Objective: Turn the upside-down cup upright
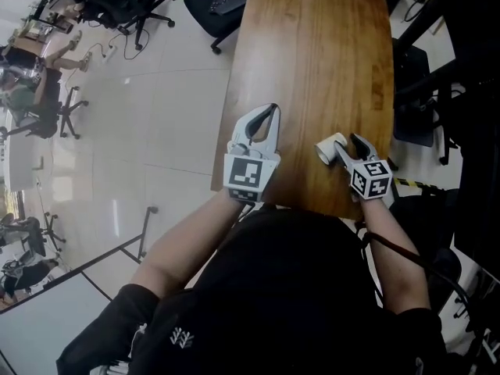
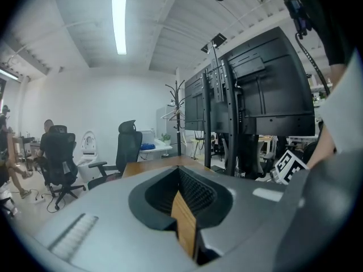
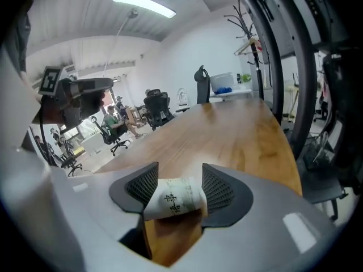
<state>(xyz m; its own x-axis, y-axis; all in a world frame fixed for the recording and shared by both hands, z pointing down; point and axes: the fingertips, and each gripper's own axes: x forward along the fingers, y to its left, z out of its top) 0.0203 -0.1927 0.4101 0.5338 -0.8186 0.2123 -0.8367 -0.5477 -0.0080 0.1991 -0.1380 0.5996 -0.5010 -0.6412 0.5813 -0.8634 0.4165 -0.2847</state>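
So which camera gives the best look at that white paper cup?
The right gripper view: the paper cup sits close up between that gripper's jaws, printed characters visible. The head view shows it small, beside the right gripper on the wooden table. The left gripper view misses it.

long wooden table (image 1: 312, 53) runs toward 12 o'clock; glossy pale floor (image 1: 156, 108) at 9 o'clock, black office chairs (image 1: 117, 2) at 11 o'clock; a lit ceiling strip light (image 2: 119, 24).
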